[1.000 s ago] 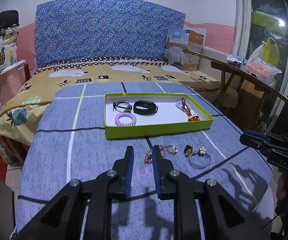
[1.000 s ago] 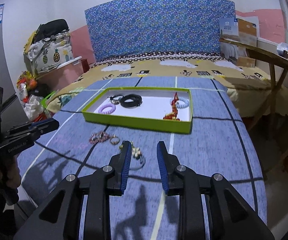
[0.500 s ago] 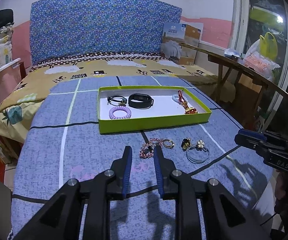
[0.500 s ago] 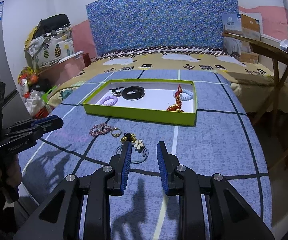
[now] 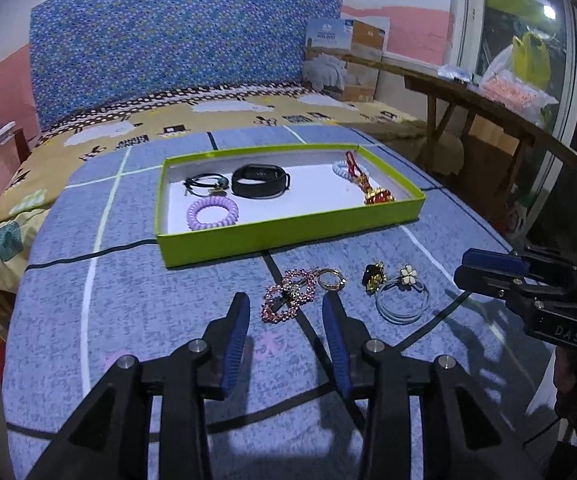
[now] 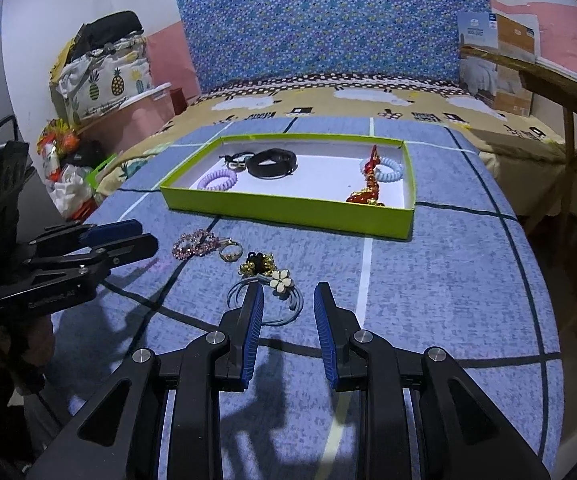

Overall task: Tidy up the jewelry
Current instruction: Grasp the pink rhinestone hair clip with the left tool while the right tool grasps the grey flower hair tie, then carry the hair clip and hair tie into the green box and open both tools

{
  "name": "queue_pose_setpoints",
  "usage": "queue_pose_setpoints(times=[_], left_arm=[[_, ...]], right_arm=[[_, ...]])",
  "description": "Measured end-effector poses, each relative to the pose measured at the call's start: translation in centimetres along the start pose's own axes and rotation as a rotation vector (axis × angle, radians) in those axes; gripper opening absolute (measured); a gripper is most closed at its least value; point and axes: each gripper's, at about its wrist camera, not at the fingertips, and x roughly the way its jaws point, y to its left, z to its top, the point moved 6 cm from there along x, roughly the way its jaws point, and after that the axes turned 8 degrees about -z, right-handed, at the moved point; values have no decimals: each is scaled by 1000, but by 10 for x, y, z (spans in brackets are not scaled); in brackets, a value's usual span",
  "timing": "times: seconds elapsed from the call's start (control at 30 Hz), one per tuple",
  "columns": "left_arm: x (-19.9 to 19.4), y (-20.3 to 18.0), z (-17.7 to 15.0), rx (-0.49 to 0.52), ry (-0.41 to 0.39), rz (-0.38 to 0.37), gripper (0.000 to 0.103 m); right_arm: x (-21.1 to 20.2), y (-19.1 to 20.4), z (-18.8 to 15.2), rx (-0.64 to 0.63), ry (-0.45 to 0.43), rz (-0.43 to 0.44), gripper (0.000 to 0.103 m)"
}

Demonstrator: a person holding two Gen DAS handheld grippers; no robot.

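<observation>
Jewelry half sorted on the blue checked bed [image 5: 136, 292]: the green tray [image 5: 288, 236] sits mid-bed, and inside it a black cord bracelet [image 5: 207, 184] and black band [image 5: 261, 181] at the far left, a purple coil [image 5: 212, 213] at the near left, a pale coil [image 5: 342, 168] and red charm [image 5: 372, 188] at the right end. Loose pieces lie near the bed's front edge, just short of the tray: pink beaded bracelet [image 5: 288, 295], gold ring [image 5: 330, 280] touching it, black-and-gold clip [image 5: 374, 276], and flower hair tie [image 5: 402, 296]. Left claw [image 5: 284, 320] hovers over the bed with its jaws opening wide, the pink bracelet lying between and just beyond the fingertips [image 5: 238, 312], nothing pinched. Right claw [image 6: 288, 304] hangs over the flower hair tie [image 6: 272, 292], jaws partly apart and empty, its left finger crossing the tie's loop in view; whether it touches, can't tell
</observation>
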Motion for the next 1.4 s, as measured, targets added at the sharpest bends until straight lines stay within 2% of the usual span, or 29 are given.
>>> queue_pose_setpoints(times=[0.5, 0.67, 0.87, 0.97, 1.0, 1.07, 1.4], left_arm=[[42, 2, 2, 25, 148, -44, 41], [49, -1, 3, 53, 172, -35, 41], [51, -4, 2, 90, 179, -8, 41], [50, -3, 2, 92, 179, -1, 37], [50, -4, 2, 95, 178, 2, 37], [49, -4, 1, 100, 177, 14, 37], [27, -1, -2, 65, 112, 28, 36]], right_arm=[[39, 6, 0, -74, 89, 7, 27], [46, 8, -1, -89, 109, 15, 27], [50, 12, -2, -108, 125, 16, 27], [50, 15, -2, -121, 124, 14, 26], [49, 15, -3, -123, 122, 10, 20], [48, 16, -4, -128, 122, 4, 13], [35, 9, -7, -85, 93, 7, 8]])
